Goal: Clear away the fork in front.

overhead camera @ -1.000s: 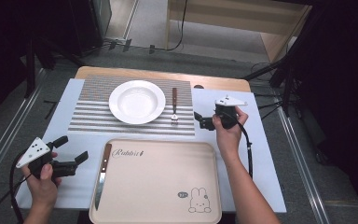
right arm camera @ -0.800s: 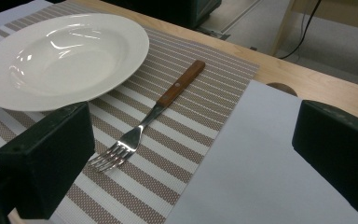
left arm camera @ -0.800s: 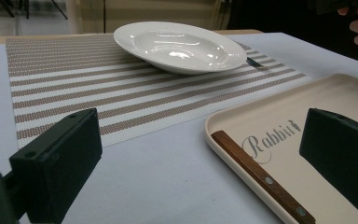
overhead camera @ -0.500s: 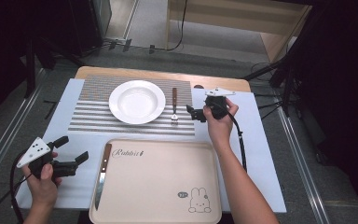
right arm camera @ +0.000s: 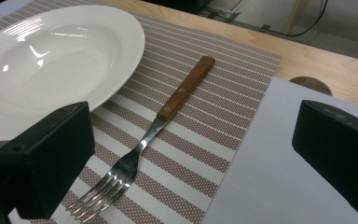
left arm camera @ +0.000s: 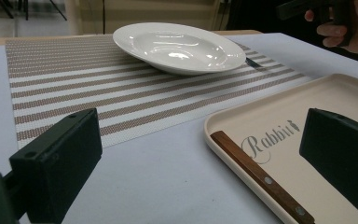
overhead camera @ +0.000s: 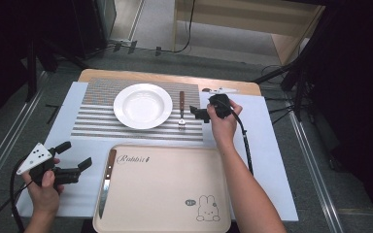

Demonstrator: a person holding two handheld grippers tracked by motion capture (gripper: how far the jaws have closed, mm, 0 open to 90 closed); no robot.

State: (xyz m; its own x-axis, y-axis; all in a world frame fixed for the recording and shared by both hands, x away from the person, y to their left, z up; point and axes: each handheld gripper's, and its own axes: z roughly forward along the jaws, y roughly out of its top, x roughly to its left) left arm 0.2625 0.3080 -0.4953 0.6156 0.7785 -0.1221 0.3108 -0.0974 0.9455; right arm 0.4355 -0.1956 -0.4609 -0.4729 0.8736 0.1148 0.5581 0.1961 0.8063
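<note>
two spread claws, right claw (right arm camera: 191,154) over fork (right arm camera: 154,128), left claw (left arm camera: 200,158) perhaps beside knife (left arm camera: 261,176)

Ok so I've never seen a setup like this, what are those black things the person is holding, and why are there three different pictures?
A person sits at a table holding a hand-operated two-jaw gripper in each hand. One picture comes from a fixed camera above the table. The other two come from small cameras riding on each gripper, looking out between its own black jaws.

On the table lie a striped placemat, a white plate and a wooden-handled fork beside the plate. Nearer the person is a beige tray with a rabbit drawing, and a knife lies along its left edge.

The left gripper is open near the tray's corner. The right gripper is open, close to the fork. Neither holds anything.
</note>
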